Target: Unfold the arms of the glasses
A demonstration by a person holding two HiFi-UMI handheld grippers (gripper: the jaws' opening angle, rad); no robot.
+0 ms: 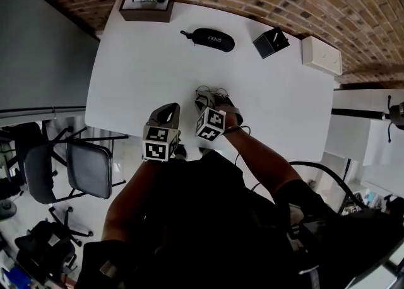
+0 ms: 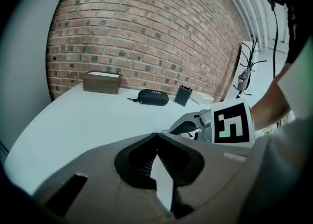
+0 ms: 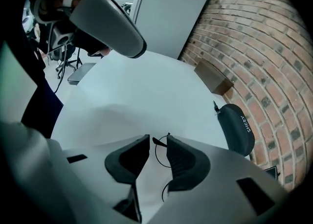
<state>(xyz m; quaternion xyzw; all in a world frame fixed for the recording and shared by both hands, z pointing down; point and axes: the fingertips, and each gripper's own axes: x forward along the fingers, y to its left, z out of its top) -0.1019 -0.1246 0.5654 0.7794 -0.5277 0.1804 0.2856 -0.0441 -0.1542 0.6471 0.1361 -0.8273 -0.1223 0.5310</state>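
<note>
The pair of thin black wire-rimmed glasses [image 3: 155,155] lies low over the white table top [image 3: 146,96], in the gap between the parted jaws of the right gripper [image 3: 157,139]. One round rim shows as a fine dark loop; its far side runs behind the jaw on the picture's right. A second curve of wire shows lower down, just beside that same jaw. A short, thicker dark arm tip crosses the gap near the jaw tips, stopping short of the other pad. Whether the arms are folded or spread cannot be told. In the head view only faint wire loops show there.
</note>
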